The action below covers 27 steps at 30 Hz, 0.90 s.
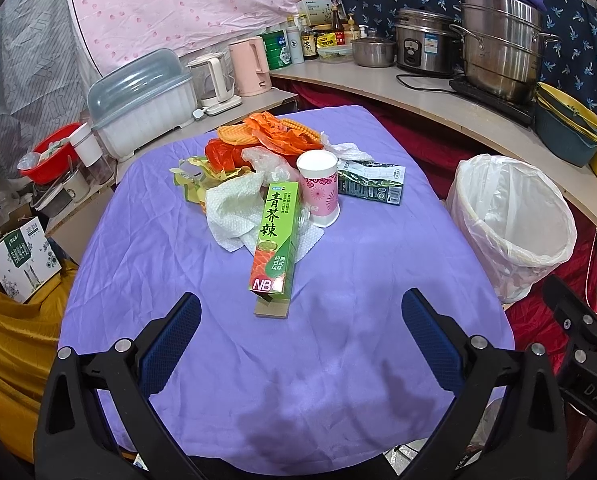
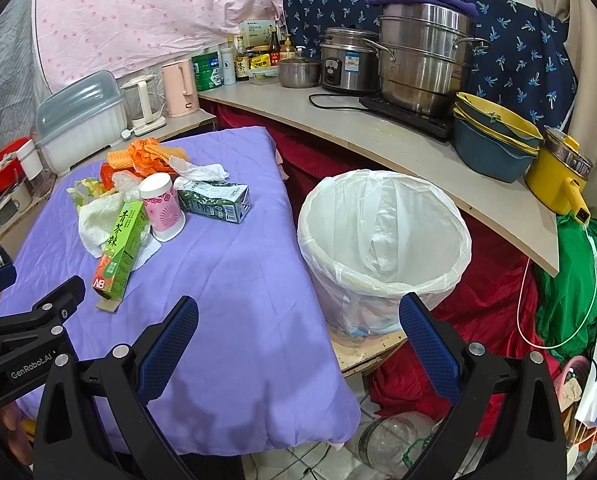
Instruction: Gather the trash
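Note:
A pile of trash lies on the purple-covered table: a green wasabi box, a pink paper cup, a dark green carton, white paper towel and orange wrappers. The same box, cup and carton show in the right wrist view. A white-lined trash bin stands right of the table; it also shows in the right wrist view. My left gripper is open and empty, just short of the box. My right gripper is open and empty, between table edge and bin.
A counter behind holds steel pots, a rice cooker, stacked bowls, kettles and bottles. A lidded plastic box stands at the left. Red cloth and a plastic bottle lie on the floor.

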{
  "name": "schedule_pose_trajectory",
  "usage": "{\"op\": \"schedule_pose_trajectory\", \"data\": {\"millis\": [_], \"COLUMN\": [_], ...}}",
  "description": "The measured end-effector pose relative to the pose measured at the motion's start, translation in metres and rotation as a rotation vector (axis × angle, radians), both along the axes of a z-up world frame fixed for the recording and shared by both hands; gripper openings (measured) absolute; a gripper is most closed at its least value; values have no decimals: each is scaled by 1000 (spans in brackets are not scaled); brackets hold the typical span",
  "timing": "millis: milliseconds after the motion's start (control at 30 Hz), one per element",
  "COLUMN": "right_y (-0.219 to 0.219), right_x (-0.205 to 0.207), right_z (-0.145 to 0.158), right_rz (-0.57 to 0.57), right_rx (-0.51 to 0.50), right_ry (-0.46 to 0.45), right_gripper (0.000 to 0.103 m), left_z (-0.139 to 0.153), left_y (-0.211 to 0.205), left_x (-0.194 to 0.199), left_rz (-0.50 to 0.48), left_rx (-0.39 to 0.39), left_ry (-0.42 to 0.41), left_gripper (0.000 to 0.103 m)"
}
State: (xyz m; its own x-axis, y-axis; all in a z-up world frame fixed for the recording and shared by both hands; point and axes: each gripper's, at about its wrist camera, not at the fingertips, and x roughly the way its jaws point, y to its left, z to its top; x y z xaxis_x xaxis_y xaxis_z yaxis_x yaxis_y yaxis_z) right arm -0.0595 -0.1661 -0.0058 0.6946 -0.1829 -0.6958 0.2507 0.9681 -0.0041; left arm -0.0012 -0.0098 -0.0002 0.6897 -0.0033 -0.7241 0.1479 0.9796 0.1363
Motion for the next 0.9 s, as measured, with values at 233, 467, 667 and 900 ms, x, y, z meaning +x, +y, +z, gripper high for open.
{"op": "schedule_pose_trajectory", "data": {"millis": [233, 467, 667, 900], "right_y": [-2, -3, 0, 11], "right_x": [7, 23, 45, 74], "right_z": [-5, -14, -23, -38], "right_rz": [2, 12, 38, 63], "right_rx": [9, 15, 28, 53], "right_ry": [8, 25, 30, 56], "right_gripper": [96, 96, 96, 96], "left_z": [-6, -16, -31, -63], "left_y": [0, 4, 21, 45], "left_x": [7, 23, 49, 90], "left_rz": [3, 6, 30, 76], "left_rx": [-7, -21, -24, -57], "left_ry": [20, 55, 96, 184], "left_gripper": [96, 96, 96, 96]}}
